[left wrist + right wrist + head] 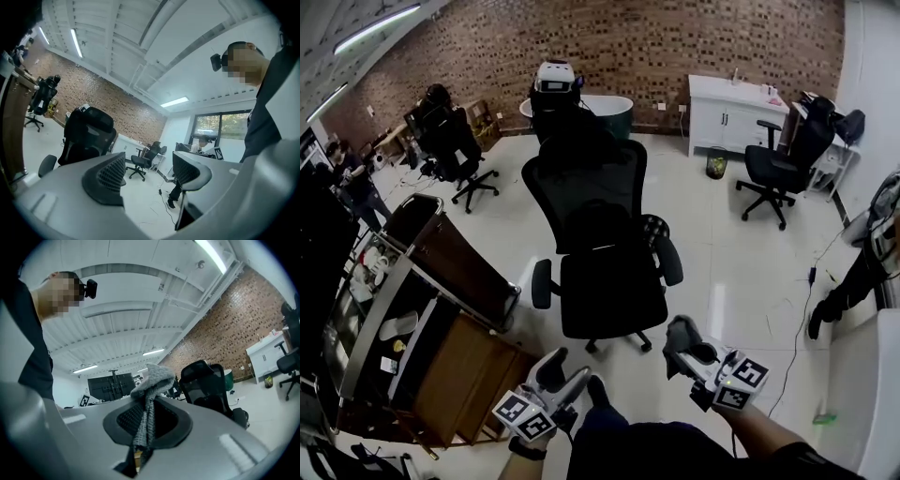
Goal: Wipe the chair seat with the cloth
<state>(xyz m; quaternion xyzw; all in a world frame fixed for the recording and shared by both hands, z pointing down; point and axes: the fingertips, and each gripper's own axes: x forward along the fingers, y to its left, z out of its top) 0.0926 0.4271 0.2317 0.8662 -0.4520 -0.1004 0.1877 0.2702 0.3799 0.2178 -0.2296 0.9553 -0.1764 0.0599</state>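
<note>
Between right gripper (pixel 146 417) jaws, the cloth (pixel 154 378) sits pinched.

Bare floor (pixel 633 370) lies open ahead of left gripper (pixel 565 377) and right gripper (pixel 686 354) up to the chair seat (pixel 612 295); armrests (pixel 542 283) flank it, backrest (pixel 586 192) blocks beyond.

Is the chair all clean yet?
Not yet. Done: the right gripper has the grey cloth clamped in its jaws. In hand: it holds the cloth short of the chair seat, not touching. The left gripper is open and empty. Left: the wiping itself.
</note>
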